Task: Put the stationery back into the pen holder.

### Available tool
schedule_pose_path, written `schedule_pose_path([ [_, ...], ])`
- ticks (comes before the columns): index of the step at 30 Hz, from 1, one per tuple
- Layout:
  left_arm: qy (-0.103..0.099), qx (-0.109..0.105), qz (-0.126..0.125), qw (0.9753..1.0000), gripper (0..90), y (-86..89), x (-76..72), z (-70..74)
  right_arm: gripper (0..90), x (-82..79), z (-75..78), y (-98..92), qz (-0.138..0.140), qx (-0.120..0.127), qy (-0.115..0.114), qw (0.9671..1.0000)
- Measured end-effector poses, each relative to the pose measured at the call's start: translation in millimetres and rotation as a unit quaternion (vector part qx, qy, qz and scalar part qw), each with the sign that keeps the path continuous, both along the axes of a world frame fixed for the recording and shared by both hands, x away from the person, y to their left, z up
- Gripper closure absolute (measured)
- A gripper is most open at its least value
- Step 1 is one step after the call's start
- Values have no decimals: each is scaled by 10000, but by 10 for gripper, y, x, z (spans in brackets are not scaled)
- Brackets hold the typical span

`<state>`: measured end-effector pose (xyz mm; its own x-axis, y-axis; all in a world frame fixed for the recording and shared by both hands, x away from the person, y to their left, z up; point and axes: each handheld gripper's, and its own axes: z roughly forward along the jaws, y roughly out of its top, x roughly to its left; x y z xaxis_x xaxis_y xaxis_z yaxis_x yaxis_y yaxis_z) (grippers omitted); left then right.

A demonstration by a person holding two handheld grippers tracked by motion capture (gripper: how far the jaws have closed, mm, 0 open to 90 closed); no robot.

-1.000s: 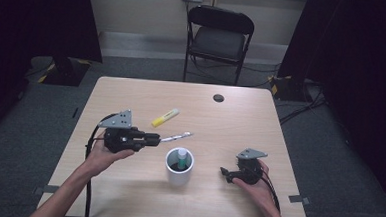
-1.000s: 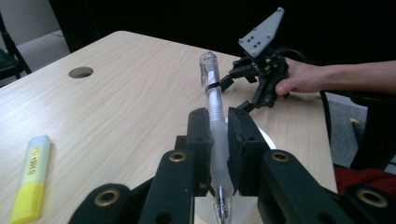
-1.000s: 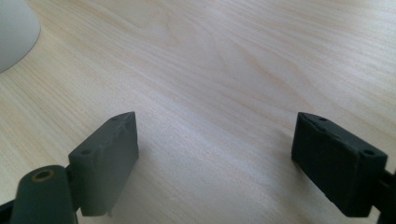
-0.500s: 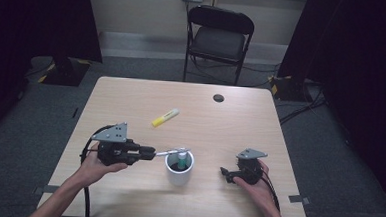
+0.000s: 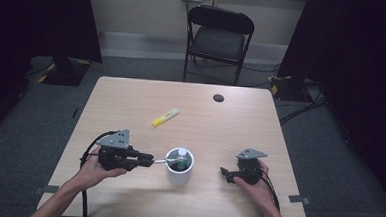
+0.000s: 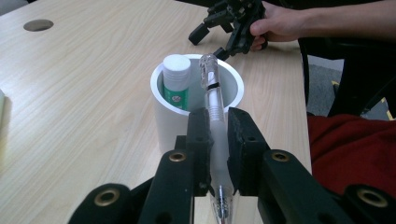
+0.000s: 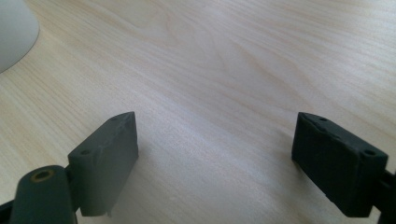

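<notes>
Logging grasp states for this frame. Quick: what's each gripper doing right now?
Left gripper: closed on the clear pen, whose far end is over the white cup.
Right gripper: open, holding nothing, low over the table.

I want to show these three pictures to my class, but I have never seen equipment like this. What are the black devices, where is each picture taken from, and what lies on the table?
A person sits at a pale wooden table holding a black two-jaw tool in each hand. One picture looks down from above; the other two come from cameras riding on each tool. The left tool is shut on a clear plastic pen, its far end over a white round cup. In the cup stands a green tube with a white cap. The right tool rests open, holding nothing. A yellow highlighter lies farther back, beside a small dark round hole.
</notes>
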<state>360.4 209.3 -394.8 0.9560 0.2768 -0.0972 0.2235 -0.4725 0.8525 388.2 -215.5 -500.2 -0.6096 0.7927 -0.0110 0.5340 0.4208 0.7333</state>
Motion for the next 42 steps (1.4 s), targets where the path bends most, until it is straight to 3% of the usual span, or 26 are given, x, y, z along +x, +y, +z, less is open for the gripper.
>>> schedule_pose_path([
  [11, 77, 131, 44, 9999, 797, -113, 70, -60, 137, 2, -1, 0, 10, 1, -11, 10000],
  [19, 58, 195, 10, 9998, 795, -159, 96, -7, 136, 0, 0, 1, -7, 1, 2, 10000],
  [30, 39, 82, 5, 10000, 789, -282, 136, 14, 137, 0, 0, 1, -6, 0, 2, 10000],
  [39, 27, -143, 100, 9998, 674, -220, 142, -32, 136, 1, -1, 1, 5, 2, -12, 10000],
  [42, 41, -51, 104, 9999, 680, -246, 140, -72, 136, 1, -1, 1, 6, 2, -11, 10000],
])
